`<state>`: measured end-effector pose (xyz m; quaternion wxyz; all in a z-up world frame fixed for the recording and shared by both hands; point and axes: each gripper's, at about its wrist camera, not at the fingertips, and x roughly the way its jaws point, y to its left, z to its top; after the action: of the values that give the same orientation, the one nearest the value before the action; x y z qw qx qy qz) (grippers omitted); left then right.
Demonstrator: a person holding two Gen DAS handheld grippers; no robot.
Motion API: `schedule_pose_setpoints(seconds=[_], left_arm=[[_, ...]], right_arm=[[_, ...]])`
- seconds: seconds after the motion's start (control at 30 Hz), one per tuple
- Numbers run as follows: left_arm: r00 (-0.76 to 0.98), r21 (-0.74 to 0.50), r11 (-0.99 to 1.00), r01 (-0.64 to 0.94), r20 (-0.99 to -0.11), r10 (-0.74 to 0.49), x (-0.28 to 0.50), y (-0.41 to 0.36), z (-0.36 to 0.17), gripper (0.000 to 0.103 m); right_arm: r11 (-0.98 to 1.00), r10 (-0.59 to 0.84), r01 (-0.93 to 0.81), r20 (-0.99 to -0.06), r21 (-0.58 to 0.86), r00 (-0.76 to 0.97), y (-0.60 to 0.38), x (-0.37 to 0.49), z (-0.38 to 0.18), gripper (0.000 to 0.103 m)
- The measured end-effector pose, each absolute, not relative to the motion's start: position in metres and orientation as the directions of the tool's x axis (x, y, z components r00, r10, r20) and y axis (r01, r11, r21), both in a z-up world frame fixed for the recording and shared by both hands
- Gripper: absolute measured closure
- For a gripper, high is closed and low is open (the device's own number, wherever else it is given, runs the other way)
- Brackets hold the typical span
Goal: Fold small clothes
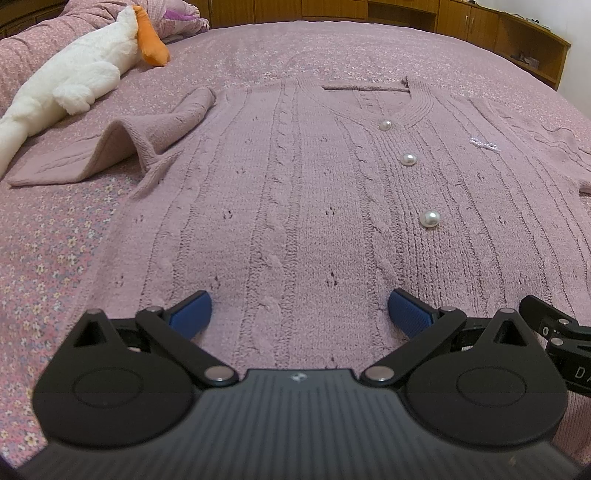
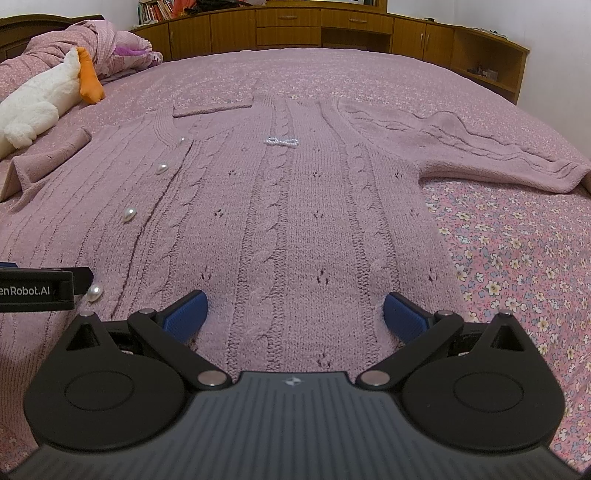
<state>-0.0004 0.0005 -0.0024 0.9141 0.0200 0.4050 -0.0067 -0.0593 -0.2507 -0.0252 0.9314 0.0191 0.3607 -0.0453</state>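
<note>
1. A mauve cable-knit cardigan (image 1: 295, 192) lies flat, front up, on a bed (image 1: 55, 240) covered with a floral sheet.
2. Its hem is nearest both cameras and its neckline is at the far end.
3. Pearl buttons (image 1: 408, 159) run down its front, and a small beaded bow (image 2: 280, 141) sits on the chest.
4. One sleeve (image 1: 122, 147) is folded and partly raised on the left; the other sleeve (image 2: 461, 147) stretches out to the right.
5. The left gripper (image 1: 299, 314) hovers low over the hem, its jaws spread wide and gripping nothing.
6. The right gripper (image 2: 295, 314) sits just beside it over the hem, its jaws likewise wide apart and empty.
7. A white plush toy (image 1: 74, 85) with an orange beak lies on the bed at far left.
8. Wooden cabinets (image 2: 288, 26) line the far wall.
</note>
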Motion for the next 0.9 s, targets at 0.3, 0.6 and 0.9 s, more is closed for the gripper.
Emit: schedule_pose_setpoints(seconds=[0.3,0.6,0.9], left_arm=[[0.673,0.031,0.999,0.029,-0.740,0.004,-0.0004,0.0005,-0.0022,0.000],[0.672,0.028,0.999,0.026,-0.740,0.003,-0.0003,-0.0002,0.0006,0.000],[0.678,0.033,0.999,0.030,-0.735,0.004,-0.0012,-0.0008,0.0005,0.000]], right_arm=[[0.995,-0.071,0.098,-0.673,0.003,0.737,-0.2506,-0.0596,-0.0256,0.000],[0.994,-0.079,0.110,-0.674,0.003,0.734,-0.2495,-0.0584,-0.0251,0.000],[0.994,-0.075,0.105,-0.673,0.003,0.736,-0.2504,-0.0590,-0.0263,0.000]])
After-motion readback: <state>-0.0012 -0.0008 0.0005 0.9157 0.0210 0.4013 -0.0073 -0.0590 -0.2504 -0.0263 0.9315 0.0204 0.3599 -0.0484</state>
